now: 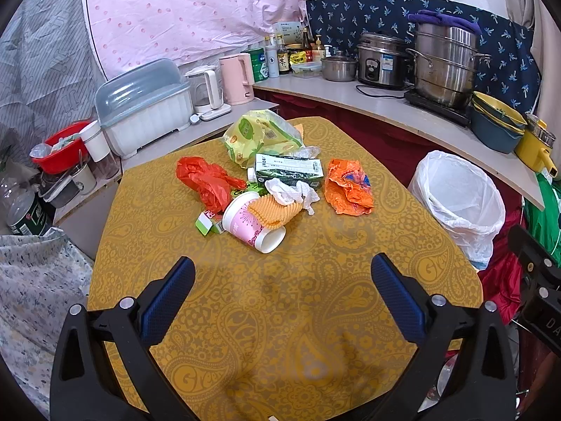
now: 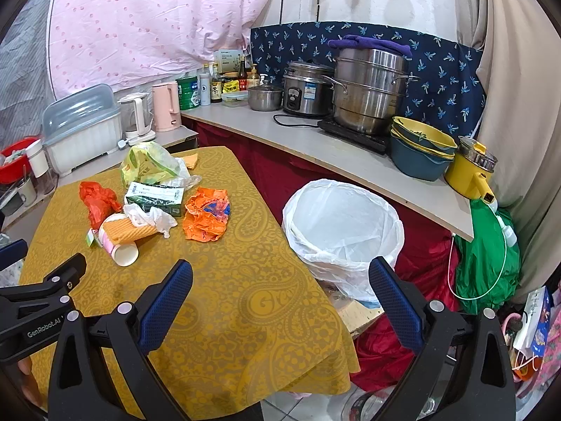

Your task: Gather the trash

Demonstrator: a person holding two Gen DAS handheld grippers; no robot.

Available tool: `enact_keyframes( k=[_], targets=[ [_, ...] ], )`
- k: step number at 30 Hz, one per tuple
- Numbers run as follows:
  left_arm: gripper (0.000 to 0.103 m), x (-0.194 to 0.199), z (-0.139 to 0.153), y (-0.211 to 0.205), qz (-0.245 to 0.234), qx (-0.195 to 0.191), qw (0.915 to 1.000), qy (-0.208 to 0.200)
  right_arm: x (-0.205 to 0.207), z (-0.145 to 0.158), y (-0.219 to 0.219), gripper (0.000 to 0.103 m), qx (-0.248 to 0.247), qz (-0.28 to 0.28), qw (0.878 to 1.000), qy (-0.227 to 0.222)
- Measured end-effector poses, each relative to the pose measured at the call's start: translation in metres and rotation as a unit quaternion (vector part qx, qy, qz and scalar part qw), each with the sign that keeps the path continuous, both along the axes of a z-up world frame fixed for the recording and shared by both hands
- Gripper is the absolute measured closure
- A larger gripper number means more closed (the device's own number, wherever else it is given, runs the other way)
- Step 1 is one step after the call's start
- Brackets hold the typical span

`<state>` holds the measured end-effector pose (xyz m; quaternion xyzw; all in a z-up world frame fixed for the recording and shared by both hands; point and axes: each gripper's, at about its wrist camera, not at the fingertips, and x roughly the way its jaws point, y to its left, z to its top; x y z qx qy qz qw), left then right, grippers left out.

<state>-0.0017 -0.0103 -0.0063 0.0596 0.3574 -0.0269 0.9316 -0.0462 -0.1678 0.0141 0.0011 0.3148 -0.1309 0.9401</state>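
A heap of trash lies in the middle of the yellow patterned table [image 1: 280,315]: a tipped pink paper cup [image 1: 250,226] with an orange corrugated piece in it, a red plastic bag [image 1: 203,179], a crumpled orange wrapper [image 1: 347,186], white tissue [image 1: 291,191], a green carton [image 1: 289,172] and a yellow-green bag [image 1: 259,135]. A white-lined bin [image 2: 342,231] stands right of the table. My left gripper [image 1: 282,280] is open and empty, short of the cup. My right gripper [image 2: 280,280] is open and empty over the table's right edge, near the bin.
A counter [image 2: 315,147] behind carries steel pots, a rice cooker, bowls and bottles. A dish box, kettles and a red basin sit at the left. Green [image 2: 487,263] and red bags lie on the floor past the bin.
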Motion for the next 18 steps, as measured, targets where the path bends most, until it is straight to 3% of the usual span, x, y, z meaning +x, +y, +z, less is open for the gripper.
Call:
enact_keyframes(
  k=[1, 18],
  targets=[
    [0.007, -0.003, 0.013, -0.008, -0.001, 0.000, 1.0000, -0.001, 0.001, 0.000, 0.000, 0.007, 0.001, 0.000, 1.000, 0.000],
    [0.007, -0.003, 0.017, 0.001, -0.001, -0.004, 1.0000, 0.002, 0.000, 0.000, 0.000, 0.007, 0.001, 0.001, 1.000, 0.000]
  ],
)
